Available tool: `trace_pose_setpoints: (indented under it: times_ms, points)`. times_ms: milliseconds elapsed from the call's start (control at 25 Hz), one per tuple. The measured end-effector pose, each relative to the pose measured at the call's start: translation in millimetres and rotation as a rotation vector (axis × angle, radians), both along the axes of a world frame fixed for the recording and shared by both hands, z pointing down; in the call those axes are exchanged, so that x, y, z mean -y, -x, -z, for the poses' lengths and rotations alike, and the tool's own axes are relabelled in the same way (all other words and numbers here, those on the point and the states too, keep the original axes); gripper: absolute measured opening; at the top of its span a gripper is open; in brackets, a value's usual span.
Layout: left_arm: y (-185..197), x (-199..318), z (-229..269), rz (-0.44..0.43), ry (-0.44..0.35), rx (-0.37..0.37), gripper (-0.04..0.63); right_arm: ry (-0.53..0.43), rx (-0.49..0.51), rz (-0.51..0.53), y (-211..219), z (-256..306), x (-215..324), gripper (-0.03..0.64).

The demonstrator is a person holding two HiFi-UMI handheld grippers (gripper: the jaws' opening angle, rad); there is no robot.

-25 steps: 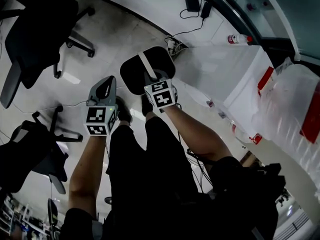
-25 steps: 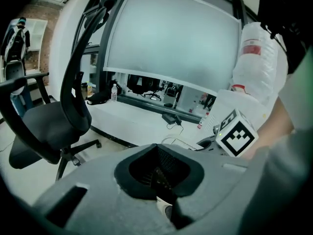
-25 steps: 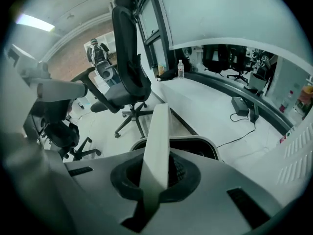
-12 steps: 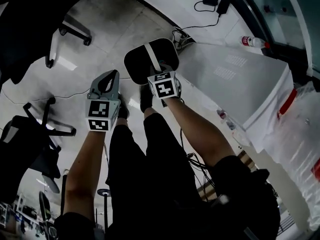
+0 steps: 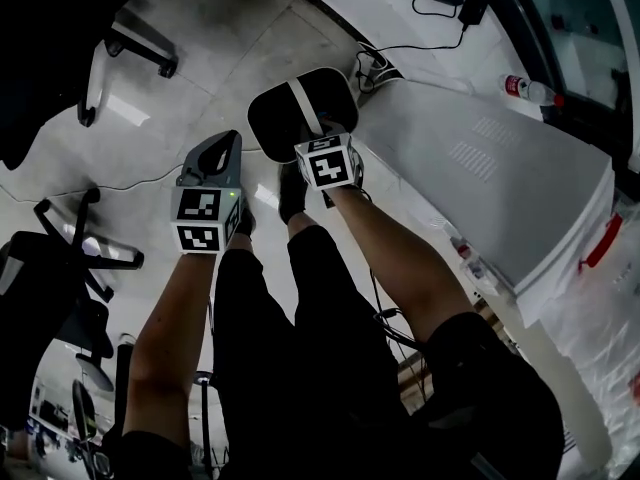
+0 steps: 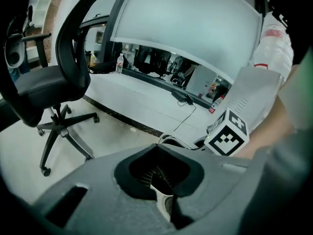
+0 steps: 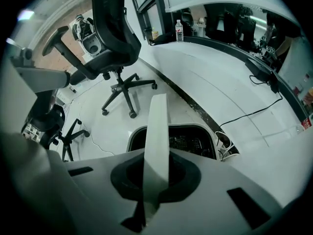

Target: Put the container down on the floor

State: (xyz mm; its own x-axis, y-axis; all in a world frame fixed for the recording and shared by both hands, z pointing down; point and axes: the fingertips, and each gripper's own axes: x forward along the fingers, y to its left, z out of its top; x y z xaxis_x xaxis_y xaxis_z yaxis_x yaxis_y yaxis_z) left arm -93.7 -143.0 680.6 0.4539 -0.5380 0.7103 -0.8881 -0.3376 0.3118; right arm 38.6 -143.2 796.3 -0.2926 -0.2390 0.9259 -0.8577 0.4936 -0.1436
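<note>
The container (image 5: 300,114) is a dark tub with a white rim and a white strap handle (image 5: 303,108). It hangs above the pale floor in front of the person's shoes. My right gripper (image 5: 318,140) is shut on that handle. In the right gripper view the handle (image 7: 156,146) runs straight up out of the right gripper (image 7: 155,182), with the tub (image 7: 183,141) below it. To the left, my left gripper (image 5: 223,150) holds nothing, and its jaws taper together. The left gripper (image 6: 159,180) sees the tub's rim (image 6: 168,142) just beyond it.
Office chairs stand at the upper left (image 5: 120,28) and left (image 5: 60,268); another chair (image 7: 115,43) shows beyond the tub. A power strip with cables (image 5: 375,66) lies by a large white panel (image 5: 490,168). A bottle (image 5: 528,88) stands behind it.
Both grippers have gone down with the container still hanging from the right one. The floor, the cables and the white panel look closer, and the chairs have slid up and left.
</note>
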Motion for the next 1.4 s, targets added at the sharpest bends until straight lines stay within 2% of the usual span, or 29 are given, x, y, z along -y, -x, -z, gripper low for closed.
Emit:
trace_pose_setpoints:
  times_ms: [240,400,560,720,880,1160,1280,1400]
  points:
    - [-0.1,1.3,-31.8,0.01,0.034,0.002,0.008,0.008,-0.008,-0.02,5.3,-23.6,7.8,0.007]
    - [2.3,-0.7,-38.7,0.019,0.044,-0.002,0.006,-0.021,0.001,-0.032,8.5,-33.2,20.6,0.006]
    - [3.2,-5.0,-47.2,0.034,0.068,-0.006,0.008,0.007,-0.015,-0.029,7.4,-43.5,16.6,0.007]
    - [2.8,-7.5,-51.7,0.022,0.039,0.01,0.008,0.01,-0.018,-0.009,6.2,-55.7,13.8,0.008]
    - [2.0,-14.7,-57.0,0.018,0.054,0.003,0.008,0.038,-0.022,-0.031,1.7,-67.3,5.9,0.008]
    - [-0.1,-20.7,-67.3,0.025,0.071,-0.002,0.008,0.022,-0.031,0.031,6.7,-69.0,1.6,0.008]
    - [-2.6,-23.2,-68.2,0.018,0.069,0.023,0.006,0.029,-0.039,0.043,7.5,-69.3,1.7,0.008]
    - [-6.6,-31.5,-68.7,-0.034,0.068,0.068,0.008,0.013,-0.048,0.063,6.4,-69.3,0.8,0.008]
